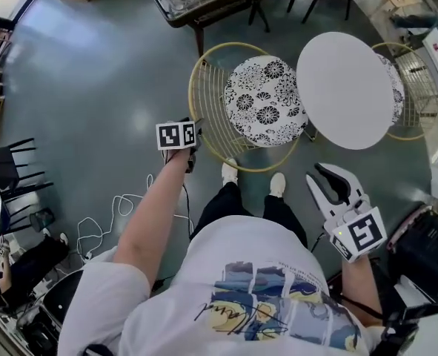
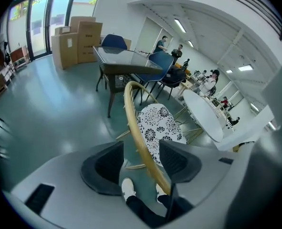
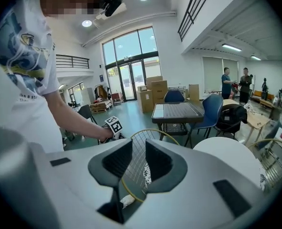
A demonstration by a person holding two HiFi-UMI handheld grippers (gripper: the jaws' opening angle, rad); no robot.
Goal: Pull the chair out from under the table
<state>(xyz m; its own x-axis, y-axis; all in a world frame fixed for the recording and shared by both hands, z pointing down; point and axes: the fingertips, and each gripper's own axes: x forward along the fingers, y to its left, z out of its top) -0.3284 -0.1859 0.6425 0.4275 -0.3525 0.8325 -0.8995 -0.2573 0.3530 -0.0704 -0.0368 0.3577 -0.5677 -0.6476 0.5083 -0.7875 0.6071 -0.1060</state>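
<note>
Left gripper (image 2: 141,149): opened wide; gold backrest rim (image 2: 135,123) of wire chair (image 1: 263,102) straddled, not clamped.
Right gripper (image 1: 324,178): jaws parted, empty, held clear of chair.

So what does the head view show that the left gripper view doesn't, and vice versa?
Only the head view shows the right gripper, the person's printed shirt and the floor cables. Only the left gripper view shows cardboard boxes, distant people, and the left gripper's open jaws either side of the chair's gold rim. Both show that floral-cushioned chair, the round white table and the person's white shoes.
</note>
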